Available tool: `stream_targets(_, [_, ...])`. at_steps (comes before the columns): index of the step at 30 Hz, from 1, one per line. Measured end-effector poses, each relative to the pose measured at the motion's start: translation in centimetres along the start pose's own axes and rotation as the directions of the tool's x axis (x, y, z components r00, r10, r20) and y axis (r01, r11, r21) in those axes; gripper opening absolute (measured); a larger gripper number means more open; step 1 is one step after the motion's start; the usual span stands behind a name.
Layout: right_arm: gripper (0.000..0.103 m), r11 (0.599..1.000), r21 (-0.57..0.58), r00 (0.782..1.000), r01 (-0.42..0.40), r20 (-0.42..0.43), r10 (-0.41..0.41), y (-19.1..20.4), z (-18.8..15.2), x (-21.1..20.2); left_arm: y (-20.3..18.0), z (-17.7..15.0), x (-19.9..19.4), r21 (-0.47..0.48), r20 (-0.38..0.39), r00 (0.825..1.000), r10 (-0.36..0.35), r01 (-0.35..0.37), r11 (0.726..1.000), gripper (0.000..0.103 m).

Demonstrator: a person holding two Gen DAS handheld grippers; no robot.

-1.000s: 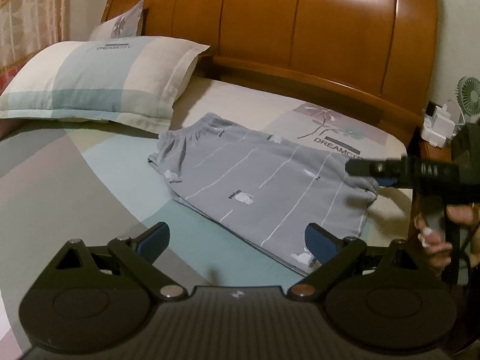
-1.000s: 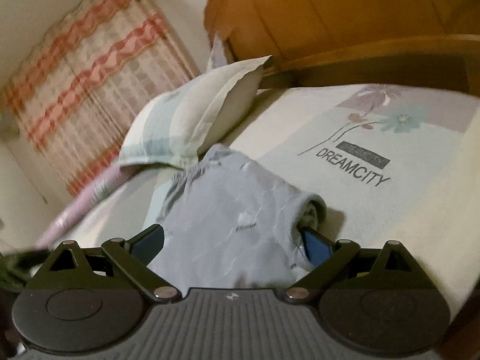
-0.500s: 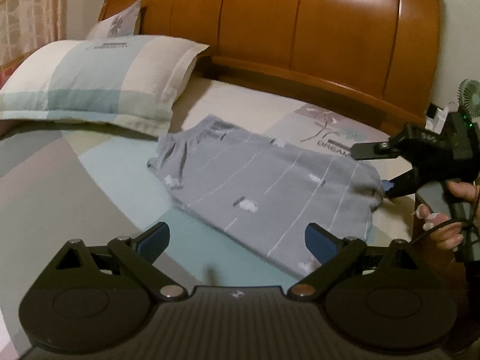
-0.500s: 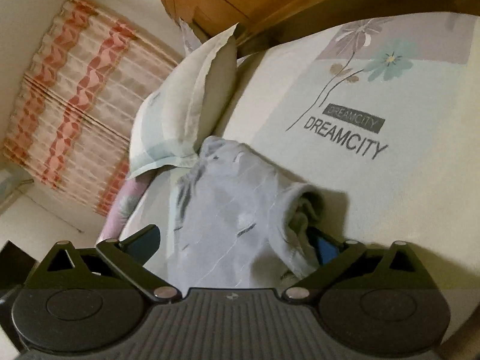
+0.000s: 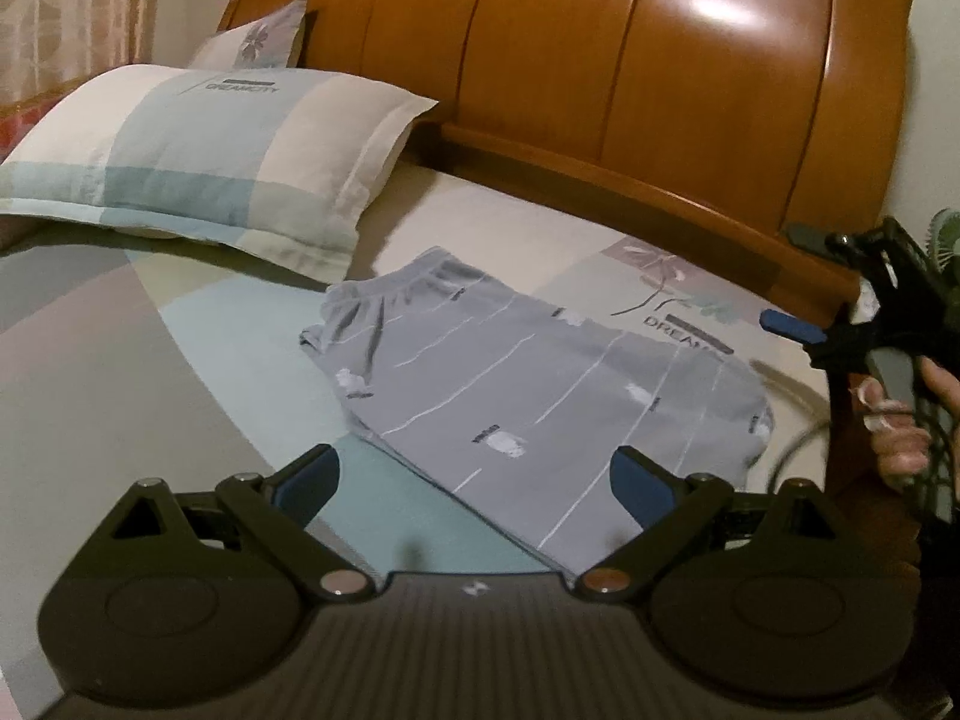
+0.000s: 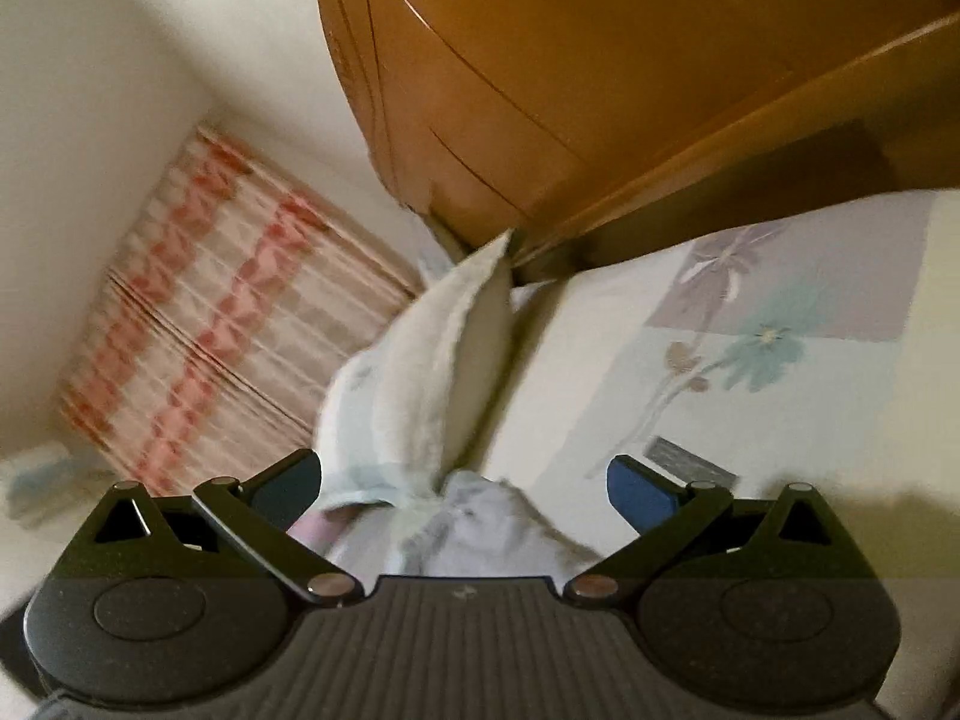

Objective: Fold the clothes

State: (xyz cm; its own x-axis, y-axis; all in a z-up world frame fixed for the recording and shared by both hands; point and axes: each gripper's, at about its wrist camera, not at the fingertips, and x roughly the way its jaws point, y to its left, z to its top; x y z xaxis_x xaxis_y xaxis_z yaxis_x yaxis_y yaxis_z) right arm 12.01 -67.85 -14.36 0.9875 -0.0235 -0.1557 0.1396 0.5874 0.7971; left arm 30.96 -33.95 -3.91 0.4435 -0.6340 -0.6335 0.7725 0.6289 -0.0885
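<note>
A pair of grey shorts point(image 5: 540, 384) with thin white lines and small prints lies folded flat on the bed, waistband toward the pillow. My left gripper point(image 5: 474, 474) hovers open over the shorts' near edge, holding nothing. The right gripper point(image 5: 798, 282) shows at the right edge of the left wrist view, raised off the shorts, jaws apart, a hand point(image 5: 900, 414) on its handle. In the right wrist view the right gripper point(image 6: 465, 483) is open and tilted up; only a blurred bit of the shorts point(image 6: 474, 534) shows between its fingers' bases.
A striped pillow point(image 5: 198, 150) lies left of the shorts against the wooden headboard point(image 5: 630, 90). The bedsheet point(image 5: 150, 372) has a flower print and lettering at the right. A curtain point(image 6: 228, 324) hangs past the bed's far side. A small fan point(image 5: 945, 234) stands at the right edge.
The right gripper has drawn back from the shorts' right end and risen, tilting upward, its jaws staying apart. The shorts now lie free. The left gripper has barely moved.
</note>
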Motion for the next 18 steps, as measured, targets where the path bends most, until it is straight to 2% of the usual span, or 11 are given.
stream_targets(4, [0.086,0.994,-0.109,0.996,-0.003,-0.091,-0.007,1.6,-1.9,1.7,0.2,0.1,-0.1,-0.007,0.004,1.0,0.009,-0.009,1.0,0.097])
stream_targets(6, [0.08,0.993,-0.113,0.994,0.034,-0.096,-0.045,1.7,-2.4,2.0,0.2,0.2,-0.3,-0.007,0.007,1.0,0.013,-0.013,1.0,0.097])
stream_targets(7, [0.074,0.996,-0.066,0.994,0.058,-0.09,-0.064,1.2,-2.3,1.7,0.3,0.1,-0.5,-0.002,0.009,1.0,0.016,-0.016,1.0,0.097])
stream_targets(9, [0.071,0.994,0.056,0.993,0.096,-0.081,-0.091,-0.2,-1.8,0.8,0.4,0.0,-0.8,0.008,0.014,1.0,0.022,-0.022,1.0,0.097])
stream_targets(11, [0.071,0.976,0.189,0.989,0.103,-0.127,-0.08,-1.9,-1.7,0.3,0.5,-0.1,-0.9,0.011,0.013,1.0,0.02,-0.02,1.0,0.097])
stream_targets(14, [0.071,0.914,0.384,0.976,0.132,-0.209,-0.053,-4.7,-1.8,0.2,0.6,-0.2,-0.6,0.005,0.006,1.0,0.009,-0.009,1.0,0.097])
stream_targets(15, [0.063,0.89,0.427,0.972,0.158,-0.229,-0.062,-5.4,-2.0,0.7,0.5,-0.2,-0.6,0.001,0.004,1.0,0.007,-0.007,1.0,0.097])
stream_targets(18, [0.061,0.843,0.508,0.97,0.179,-0.232,-0.066,-6.2,-1.3,1.7,0.3,-0.4,-0.5,-0.006,0.009,1.0,-0.018,0.018,1.0,0.097])
